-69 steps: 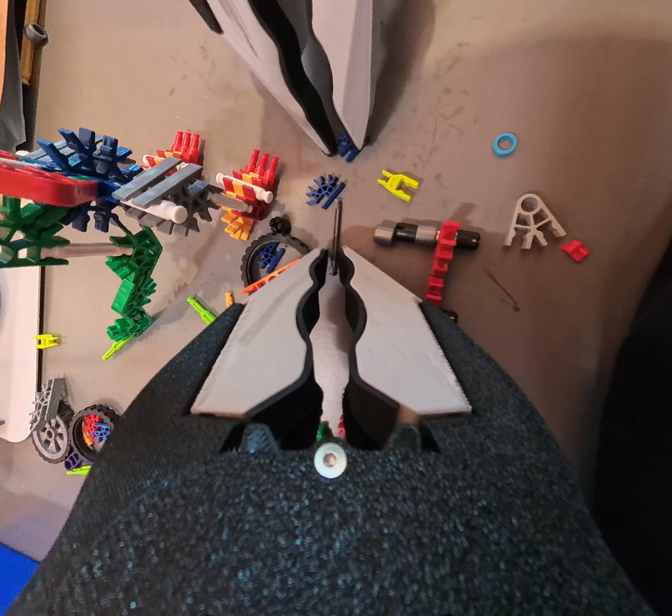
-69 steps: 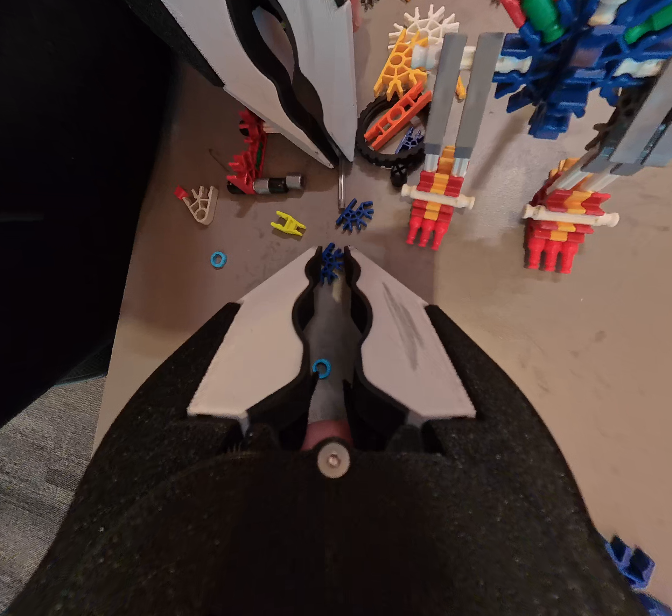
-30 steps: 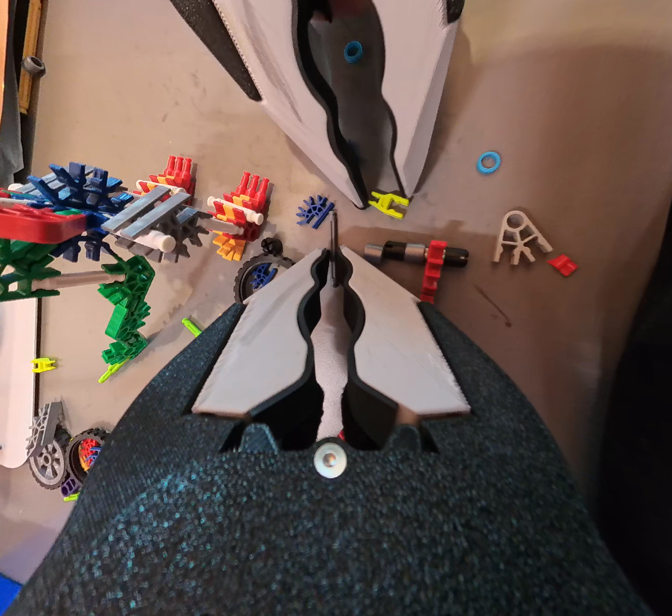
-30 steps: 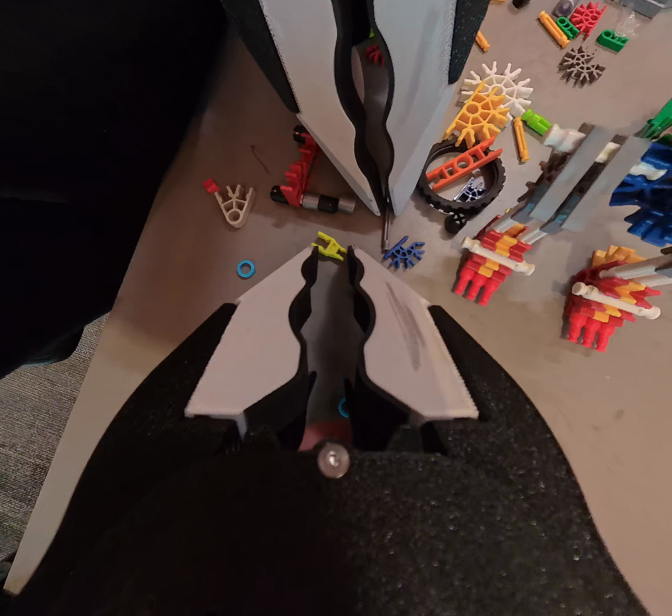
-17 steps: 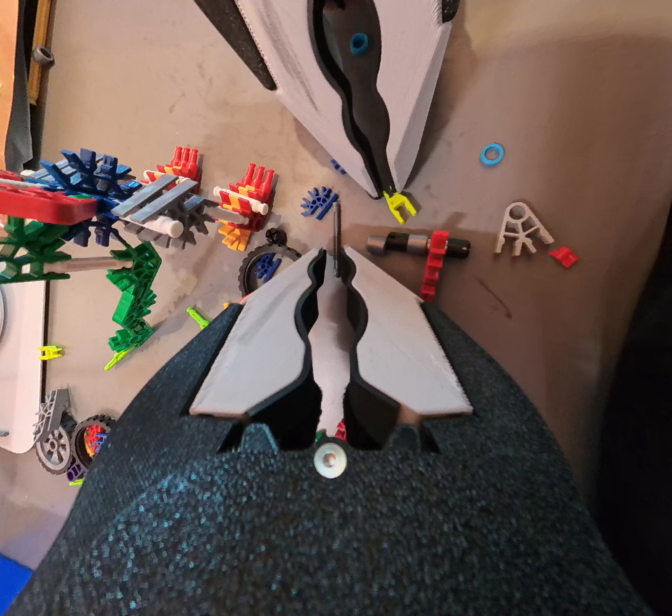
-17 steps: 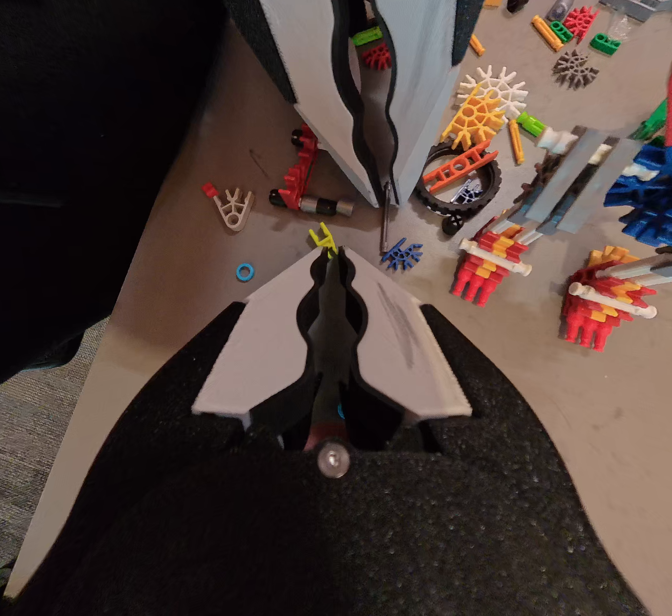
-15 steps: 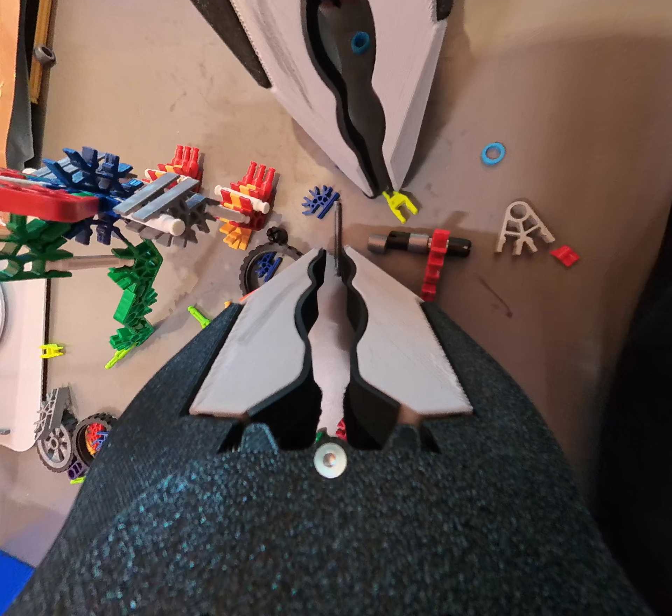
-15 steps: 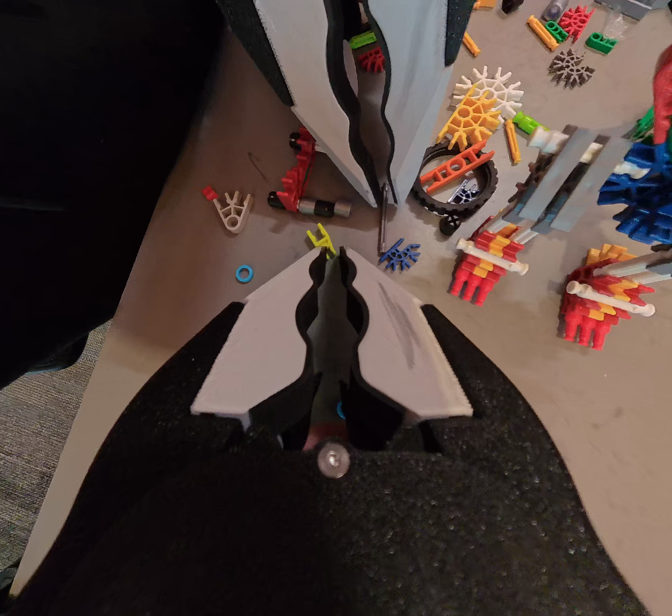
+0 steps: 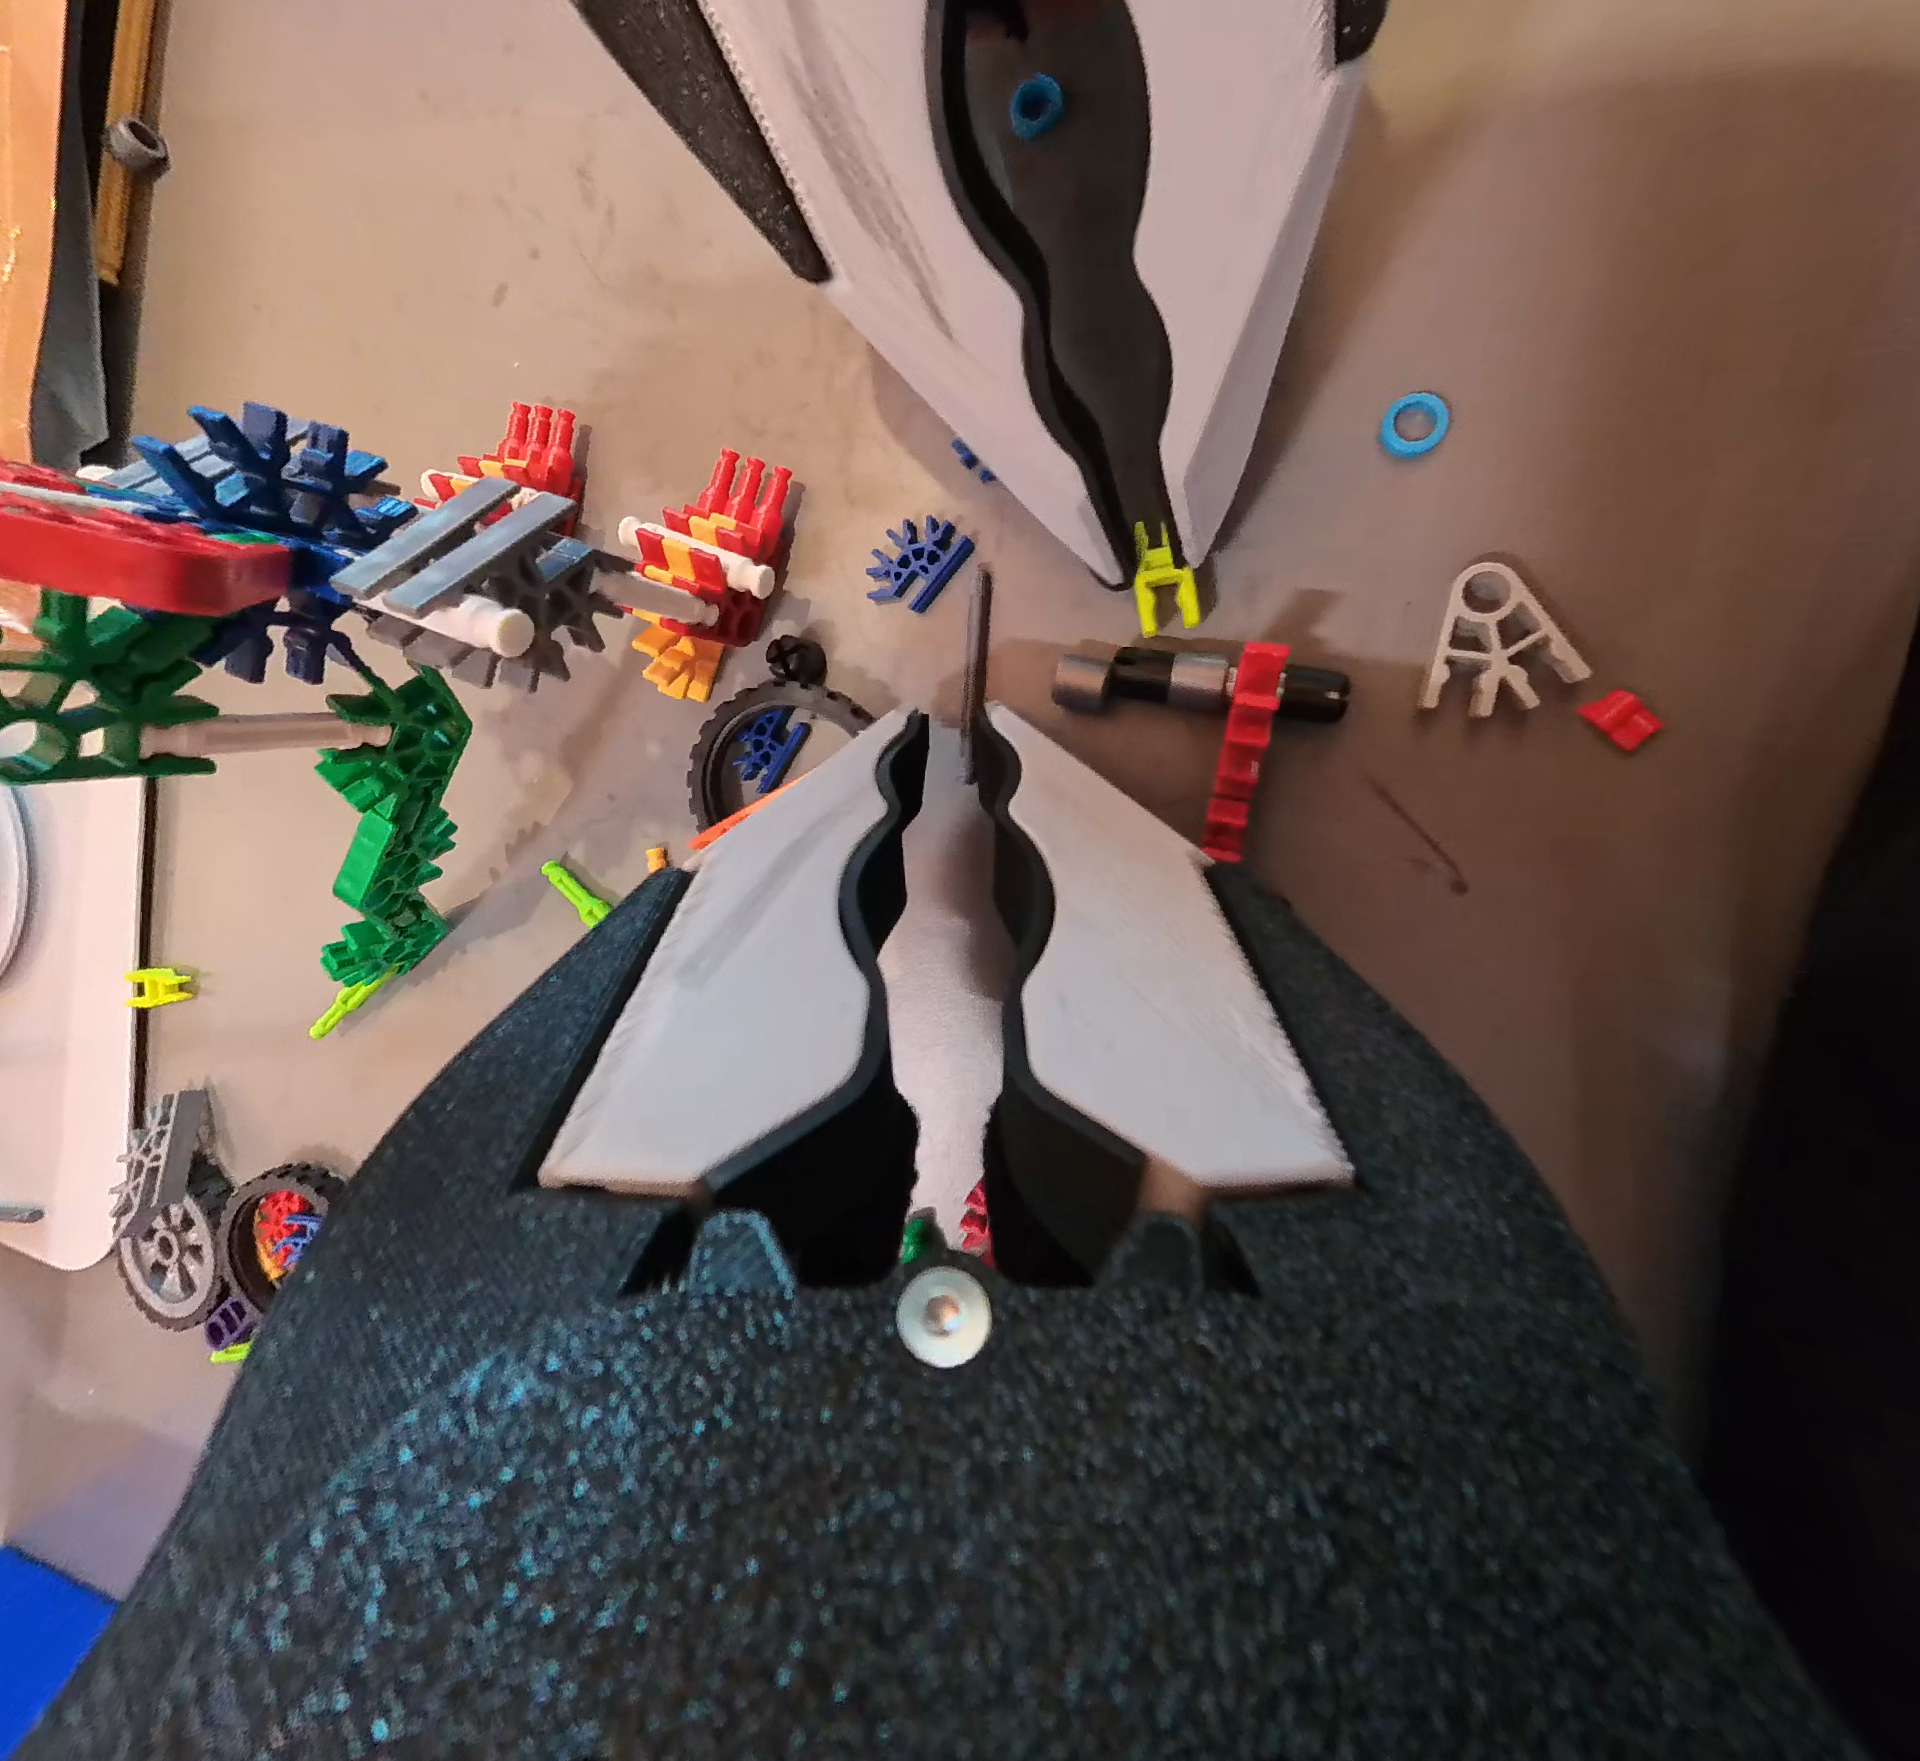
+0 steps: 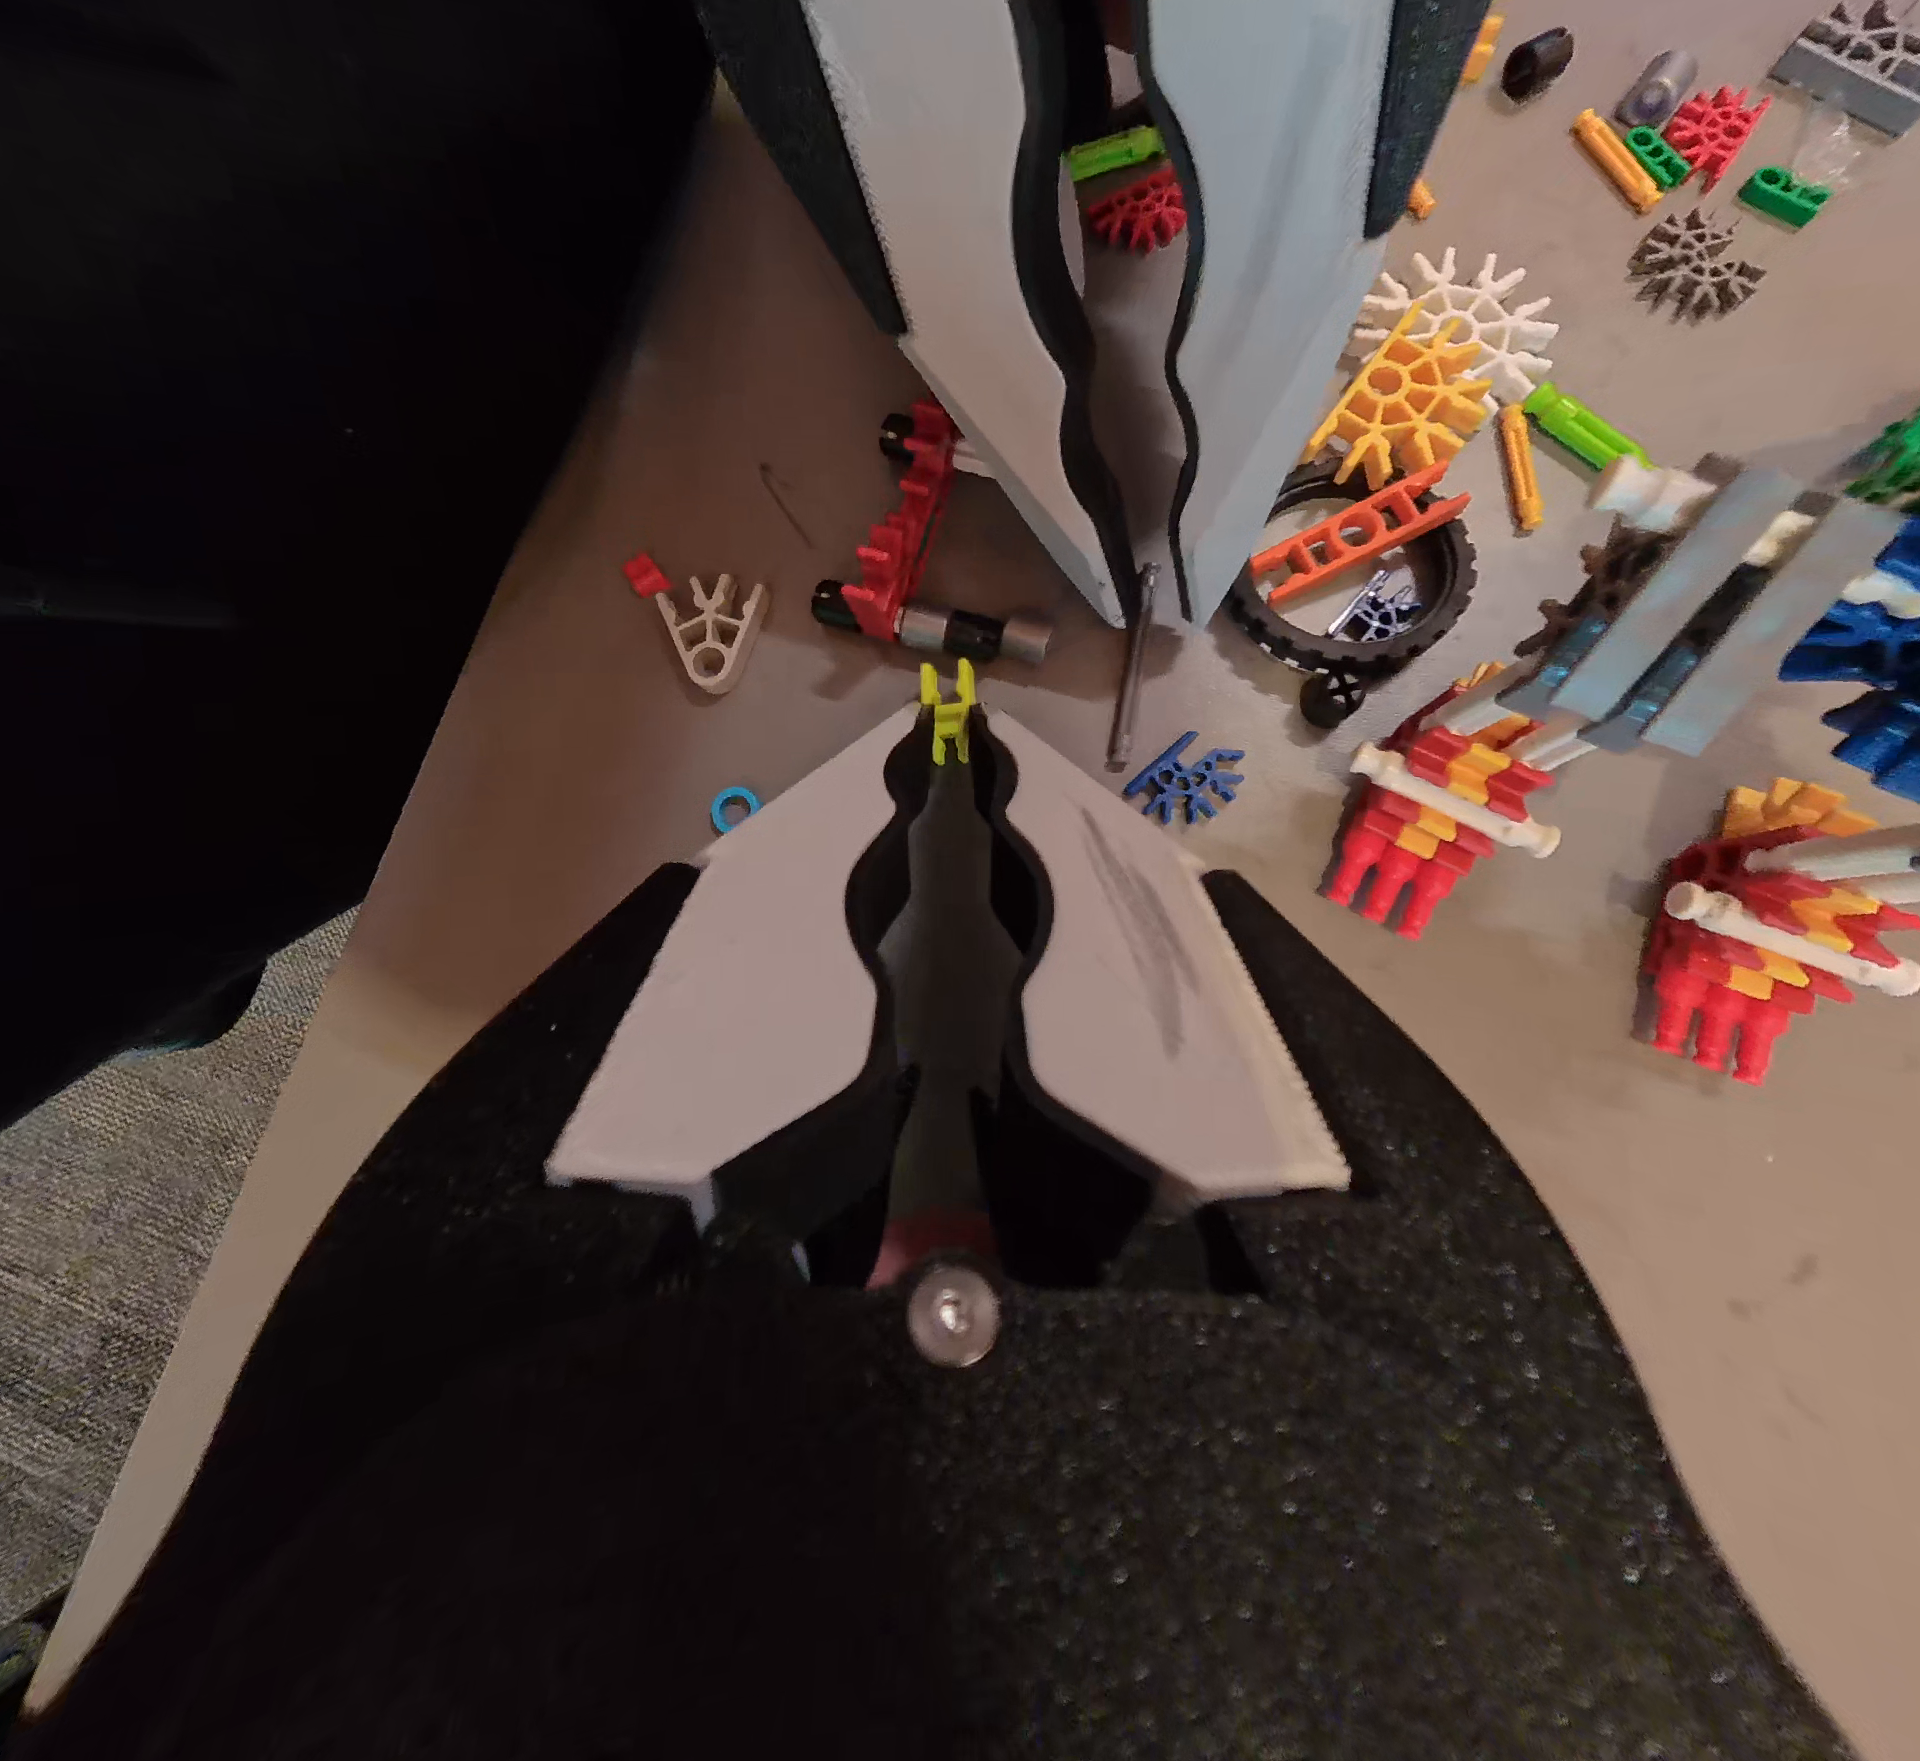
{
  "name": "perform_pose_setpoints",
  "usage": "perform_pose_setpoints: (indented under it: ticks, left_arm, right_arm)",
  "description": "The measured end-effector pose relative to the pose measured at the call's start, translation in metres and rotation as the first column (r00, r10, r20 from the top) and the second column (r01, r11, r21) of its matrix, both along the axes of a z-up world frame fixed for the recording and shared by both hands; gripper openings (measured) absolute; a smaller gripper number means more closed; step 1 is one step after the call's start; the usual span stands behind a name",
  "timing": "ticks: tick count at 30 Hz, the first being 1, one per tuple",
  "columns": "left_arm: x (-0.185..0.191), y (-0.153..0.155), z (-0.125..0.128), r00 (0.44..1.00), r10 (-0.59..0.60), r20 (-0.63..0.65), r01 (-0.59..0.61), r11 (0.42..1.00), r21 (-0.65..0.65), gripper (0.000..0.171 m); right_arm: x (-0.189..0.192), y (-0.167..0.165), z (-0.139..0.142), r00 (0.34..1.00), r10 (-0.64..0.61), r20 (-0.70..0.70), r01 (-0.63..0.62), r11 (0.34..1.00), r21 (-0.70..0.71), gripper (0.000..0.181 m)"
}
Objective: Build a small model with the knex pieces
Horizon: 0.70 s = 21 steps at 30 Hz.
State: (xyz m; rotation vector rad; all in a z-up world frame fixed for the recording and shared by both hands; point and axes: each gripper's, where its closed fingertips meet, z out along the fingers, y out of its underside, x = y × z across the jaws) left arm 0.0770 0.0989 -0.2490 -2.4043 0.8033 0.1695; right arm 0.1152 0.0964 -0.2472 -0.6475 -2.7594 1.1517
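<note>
My left gripper (image 9: 951, 732) is shut on a thin dark grey rod (image 9: 977, 651) that sticks out forward from its tips, low over the tan table (image 9: 416, 184). The right wrist view shows that gripper (image 10: 1150, 605) coming from above, with the rod (image 10: 1132, 672) slanting down to the table. My right gripper (image 10: 948, 722) is shut on a small yellow clip connector (image 10: 948, 709) just above the table. In the left wrist view it (image 9: 1158, 558) points down at the top with the clip (image 9: 1164, 584) in its tips. A blue ring (image 9: 1036, 103) sits deep between its fingers.
A blue snowflake connector (image 10: 1184, 781) lies beside the rod. A black and silver axle with a red piece (image 10: 966, 636), a beige triangular piece (image 10: 712, 631) and a blue ring (image 10: 732, 807) lie nearby. A tyre (image 10: 1351, 568), red-orange stacks (image 10: 1434, 838) and a large model (image 9: 260, 516) stand beyond.
My right gripper dropped the blue connector it held, moved to the yellow clip, closed on it and raised it a little. My left gripper keeps the rod and has hardly moved.
</note>
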Motion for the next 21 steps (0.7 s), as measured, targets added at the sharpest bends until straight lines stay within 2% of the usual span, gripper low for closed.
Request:
perform_pose_setpoints:
  ticks: [7, 12, 21]
  left_arm:
    - [0.003, 0.001, 0.01, 1.0, -0.027, 0.002, 0.027, 0.998, 0.048, 0.008]
    - [0.013, 0.004, 0.026, 0.996, -0.089, -0.031, 0.092, 0.986, 0.14, 0.01]
    - [0.017, 0.008, 0.019, 0.987, -0.122, -0.106, 0.139, 0.977, 0.164, 0.011]
  right_arm:
    - [-0.008, 0.008, 0.008, 0.997, -0.059, 0.046, 0.062, 0.996, -0.064, 0.006]
    - [-0.014, 0.012, 0.014, 0.991, -0.101, 0.093, 0.112, 0.986, -0.122, 0.006]
    - [-0.017, 0.011, 0.018, 0.982, -0.129, 0.142, 0.153, 0.973, -0.175, 0.006]
